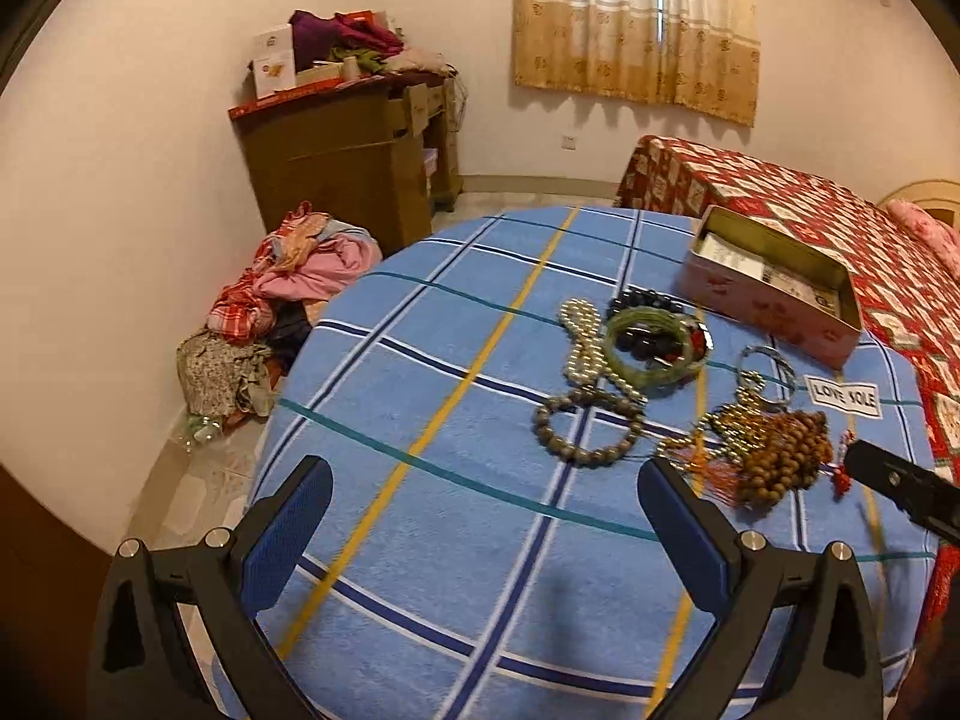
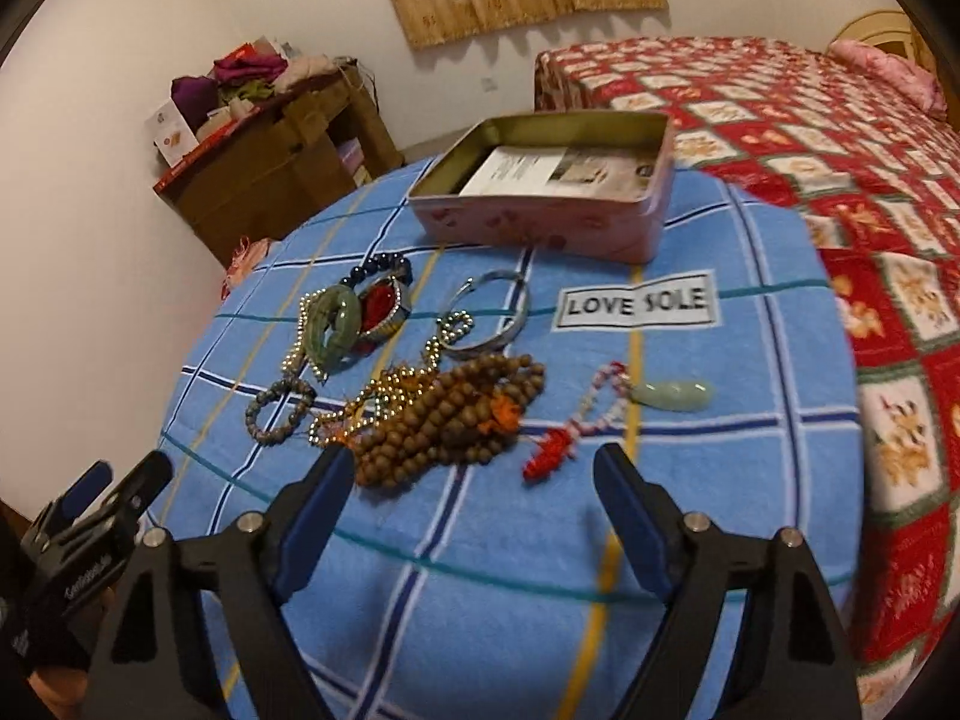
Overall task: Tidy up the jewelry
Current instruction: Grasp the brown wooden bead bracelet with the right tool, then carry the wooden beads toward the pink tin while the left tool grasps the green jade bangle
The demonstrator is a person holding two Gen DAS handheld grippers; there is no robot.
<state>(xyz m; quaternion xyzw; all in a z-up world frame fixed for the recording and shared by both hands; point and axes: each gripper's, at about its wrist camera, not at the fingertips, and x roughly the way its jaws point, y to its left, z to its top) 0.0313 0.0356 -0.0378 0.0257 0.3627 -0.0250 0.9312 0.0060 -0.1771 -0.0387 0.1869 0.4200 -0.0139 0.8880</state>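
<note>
Jewelry lies on a blue checked cloth [image 2: 480,540]. A brown wooden bead mala [image 2: 444,420] lies just ahead of my right gripper [image 2: 477,474], which is open and empty. Around it are a jade pendant on a red-white cord [image 2: 675,394], a silver bangle [image 2: 498,312], a green jade bangle [image 2: 333,321], a red bracelet [image 2: 381,306], a grey bead bracelet [image 2: 276,408] and gold bead chains [image 2: 384,390]. An open pink tin box [image 2: 540,222] stands behind them. My left gripper [image 1: 483,498] is open and empty, left of the mala [image 1: 780,462] and near the grey bead bracelet [image 1: 588,426].
A bed with a red patterned cover [image 2: 840,180] adjoins the table on the right. A brown cabinet piled with clothes [image 1: 348,150] stands by the far wall. A heap of clothes [image 1: 282,300] lies on the floor to the left.
</note>
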